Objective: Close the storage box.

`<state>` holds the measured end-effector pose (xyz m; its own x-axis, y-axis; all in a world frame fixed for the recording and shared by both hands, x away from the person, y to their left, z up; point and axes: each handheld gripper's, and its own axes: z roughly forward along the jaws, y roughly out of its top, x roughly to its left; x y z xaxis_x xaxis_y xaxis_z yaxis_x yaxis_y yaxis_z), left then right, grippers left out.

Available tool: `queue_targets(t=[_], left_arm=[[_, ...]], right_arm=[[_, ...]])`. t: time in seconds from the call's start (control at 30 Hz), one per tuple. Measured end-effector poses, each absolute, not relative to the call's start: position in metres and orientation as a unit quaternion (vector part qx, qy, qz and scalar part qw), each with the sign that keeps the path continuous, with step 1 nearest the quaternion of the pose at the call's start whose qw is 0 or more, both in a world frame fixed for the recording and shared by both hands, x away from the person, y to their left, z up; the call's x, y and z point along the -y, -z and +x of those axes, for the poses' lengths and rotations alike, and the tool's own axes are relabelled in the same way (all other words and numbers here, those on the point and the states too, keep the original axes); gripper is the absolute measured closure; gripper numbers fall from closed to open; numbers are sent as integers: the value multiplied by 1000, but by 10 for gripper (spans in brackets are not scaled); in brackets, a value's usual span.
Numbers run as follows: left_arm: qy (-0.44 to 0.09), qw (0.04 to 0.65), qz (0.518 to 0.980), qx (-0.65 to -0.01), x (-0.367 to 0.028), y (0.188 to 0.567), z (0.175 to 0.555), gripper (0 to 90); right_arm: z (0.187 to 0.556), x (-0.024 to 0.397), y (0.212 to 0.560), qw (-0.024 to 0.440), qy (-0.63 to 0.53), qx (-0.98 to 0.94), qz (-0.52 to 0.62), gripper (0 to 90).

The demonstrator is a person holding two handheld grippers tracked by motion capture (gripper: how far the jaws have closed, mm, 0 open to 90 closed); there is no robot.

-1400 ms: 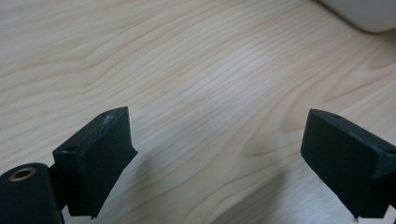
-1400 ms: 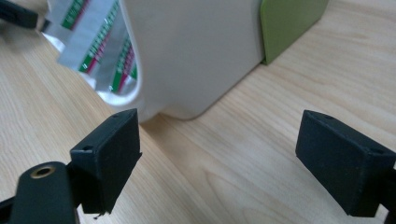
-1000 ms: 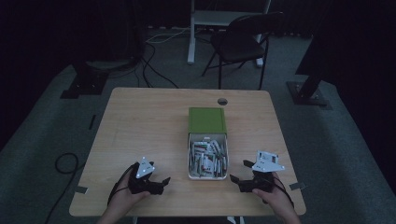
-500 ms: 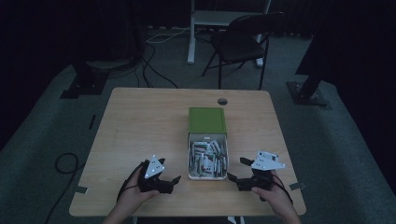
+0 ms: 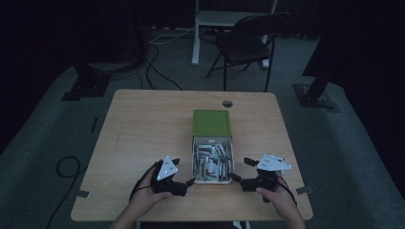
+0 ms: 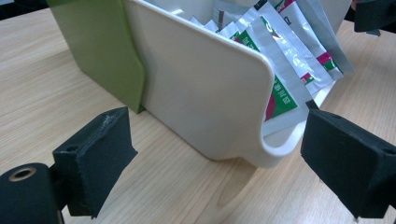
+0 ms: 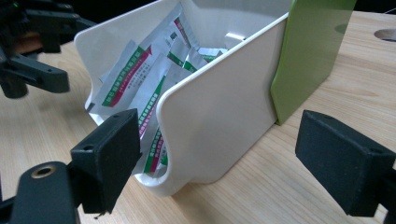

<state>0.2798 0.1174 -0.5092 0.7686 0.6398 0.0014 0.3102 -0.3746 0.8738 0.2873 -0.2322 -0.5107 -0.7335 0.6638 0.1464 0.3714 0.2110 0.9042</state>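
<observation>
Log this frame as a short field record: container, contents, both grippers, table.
container: white tray pulled partway out of a green sleeve, near the table's front edge
contents: foil sachets with green and red print, loosely piled
left gripper: open, jaws apart beside the tray's left front corner, nothing held
right gripper: open, beside the tray's right front corner, nothing held
contact: neither gripper's pads press on the tray
table: light wood, with a round cable hole behind the sleeve
</observation>
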Motion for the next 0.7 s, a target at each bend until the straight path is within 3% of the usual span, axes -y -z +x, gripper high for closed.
queue_targets(t=[0.27, 0.7], left_arm=[[-199, 487, 800, -287, -113, 509, 286, 98], [-196, 488, 795, -303, -117, 513, 296, 98]], right_arm=[[291, 231, 517, 139, -524, -765, 347, 137], [295, 232, 517, 136, -527, -759, 358, 137]])
